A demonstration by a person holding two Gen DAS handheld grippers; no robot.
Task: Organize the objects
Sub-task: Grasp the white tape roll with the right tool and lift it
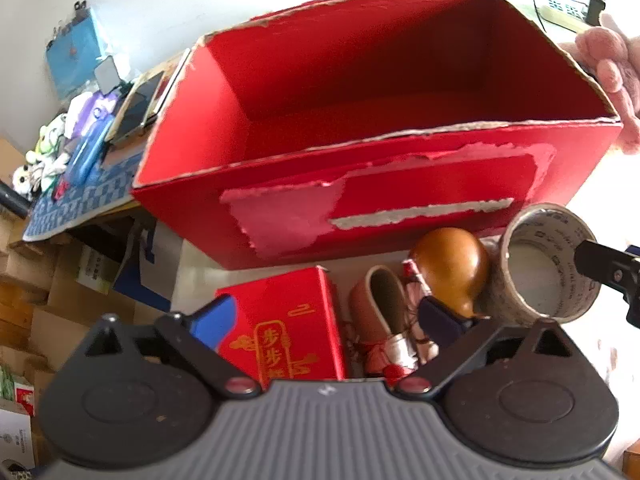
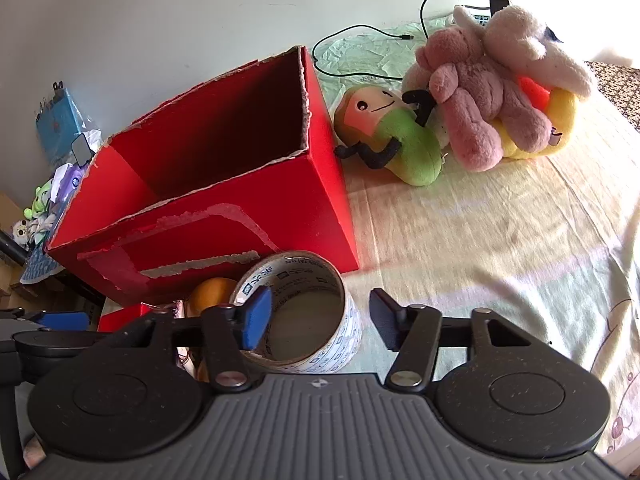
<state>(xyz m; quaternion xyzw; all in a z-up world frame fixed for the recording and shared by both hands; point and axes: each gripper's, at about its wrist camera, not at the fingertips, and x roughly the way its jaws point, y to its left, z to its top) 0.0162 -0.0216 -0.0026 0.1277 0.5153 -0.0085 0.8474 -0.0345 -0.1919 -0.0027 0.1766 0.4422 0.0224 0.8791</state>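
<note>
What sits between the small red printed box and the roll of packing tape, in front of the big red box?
In the left wrist view, a small brown shoe and a glossy brown gourd-like object lie between the small red printed box and the tape roll.

Both wrist views look low and close, sharing the red box (image 1: 360, 184) (image 2: 224, 216) (left nearer).

We seem to be in a lived-in home room: soft plush toys (image 2: 492, 88) heaped on a pale yellow printed bedsheet (image 2: 500, 240), a white power strip (image 1: 564, 10) with a black charger cable (image 2: 360, 32), plain white wall (image 2: 180, 12), and stacked brown cardboard cartons (image 1: 44, 304) alongside.
</note>
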